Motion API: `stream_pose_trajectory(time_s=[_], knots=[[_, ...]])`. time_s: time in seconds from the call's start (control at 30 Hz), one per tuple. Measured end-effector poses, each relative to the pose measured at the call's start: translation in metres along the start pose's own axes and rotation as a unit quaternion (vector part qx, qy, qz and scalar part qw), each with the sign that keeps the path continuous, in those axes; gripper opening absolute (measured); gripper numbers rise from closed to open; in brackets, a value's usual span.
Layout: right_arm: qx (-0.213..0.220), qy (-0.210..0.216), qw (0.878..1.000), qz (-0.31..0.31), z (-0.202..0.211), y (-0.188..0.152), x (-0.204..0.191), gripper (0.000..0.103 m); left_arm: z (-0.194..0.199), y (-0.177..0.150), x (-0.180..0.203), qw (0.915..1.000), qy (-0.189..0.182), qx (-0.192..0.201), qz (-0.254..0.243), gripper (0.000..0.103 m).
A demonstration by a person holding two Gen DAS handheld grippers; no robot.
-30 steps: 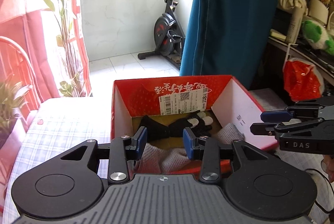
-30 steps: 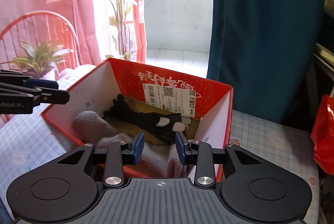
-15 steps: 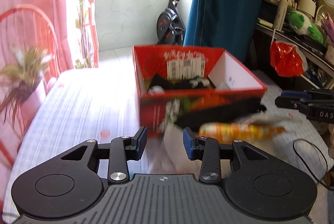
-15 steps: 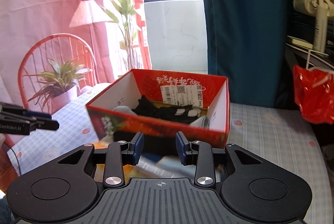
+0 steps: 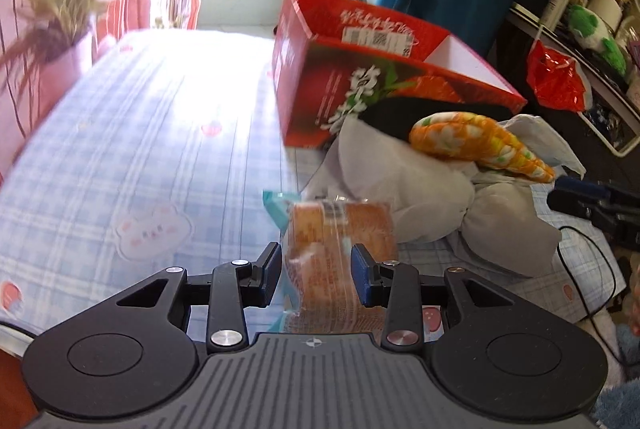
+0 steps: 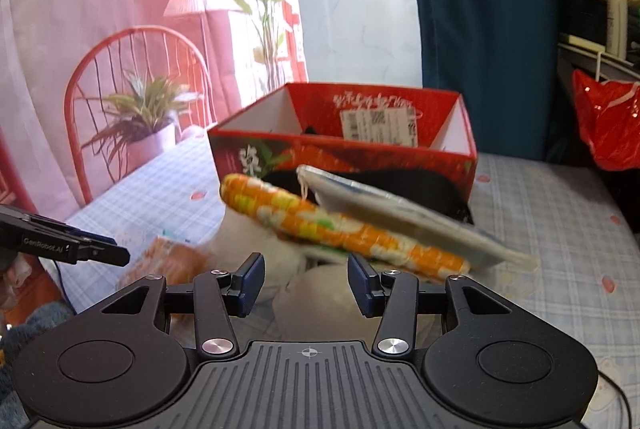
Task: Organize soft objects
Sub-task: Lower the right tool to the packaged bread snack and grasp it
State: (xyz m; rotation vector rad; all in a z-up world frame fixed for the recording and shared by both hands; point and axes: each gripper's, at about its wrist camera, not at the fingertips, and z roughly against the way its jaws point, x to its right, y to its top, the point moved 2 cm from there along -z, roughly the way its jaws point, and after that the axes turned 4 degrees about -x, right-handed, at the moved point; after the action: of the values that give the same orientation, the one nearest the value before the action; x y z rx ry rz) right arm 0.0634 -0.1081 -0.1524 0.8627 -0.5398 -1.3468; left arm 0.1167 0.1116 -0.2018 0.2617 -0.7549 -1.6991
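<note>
Left claw (image 5: 316, 271): jaws apart, nothing clamped; a wrapped bun (image 5: 340, 229) lies on the table between the open fingers, not visibly touched by either pad.
Right claw (image 6: 306, 279): jaws apart and empty, hanging over the pale cloth bundle (image 6: 320, 285) in the heap.
Box (image 6: 344, 149): red carton, open top, standing on the checked tablecloth (image 5: 140, 149) behind the heap; something dark shows inside, too little to name.
Heap: soft goods piled against the box's near wall, probably gathered there so each piece has only a short way to the opening.
Orange roll (image 6: 340, 225): flowered cloth, lying tilted across the top of the bundle, one end toward the box.
Flat packet (image 6: 404, 213): grey and blurred, perhaps a sealed pouch; it rests on the orange roll.
Black cloth (image 5: 432, 115): wedged between the heap and the box wall.
Bun relative to left claw: directly ahead, lined up with the gap, at the near edge of the heap.
Bundle relative to right claw: just beyond and below the fingertips, roughly centred.
Step in hand (judged): each claw is choosing a piece; the bun looks the likelier first pick.
Risk (judged): a hard squeeze would crush the bun.
</note>
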Motion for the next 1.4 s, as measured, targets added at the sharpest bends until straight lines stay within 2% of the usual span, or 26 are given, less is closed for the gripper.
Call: stream_pose_trajectory(time_s=[0.23, 0.67, 0.83, 1.07, 1.4], knots=[[-0.027, 0.008, 1.000, -0.003, -0.012, -0.013, -0.002, 0.044, -0.026, -0.004, -0.010, 0.9983, -0.031, -0.020, 0.045, 0.040], [-0.062, 0.031, 0.997, 0.021, -0.030, -0.024, -0.015, 0.050, -0.032, -0.013, 0.031, 0.9964, -0.076, -0.036, 0.011, 0.039], [-0.080, 0.039, 0.995, 0.055, -0.043, -0.029, -0.025, 0.050, -0.034, -0.016, 0.033, 0.9969, -0.070, -0.035, 0.012, 0.039], [-0.112, 0.063, 0.985, 0.114, -0.065, -0.032, -0.048, 0.051, -0.032, -0.013, 0.018, 0.9968, -0.066, -0.028, 0.036, 0.039], [-0.139, 0.109, 0.964, 0.198, -0.088, -0.022, -0.081, 0.055, -0.035, -0.013, 0.017, 0.9966, -0.069, -0.030, 0.034, 0.039]])
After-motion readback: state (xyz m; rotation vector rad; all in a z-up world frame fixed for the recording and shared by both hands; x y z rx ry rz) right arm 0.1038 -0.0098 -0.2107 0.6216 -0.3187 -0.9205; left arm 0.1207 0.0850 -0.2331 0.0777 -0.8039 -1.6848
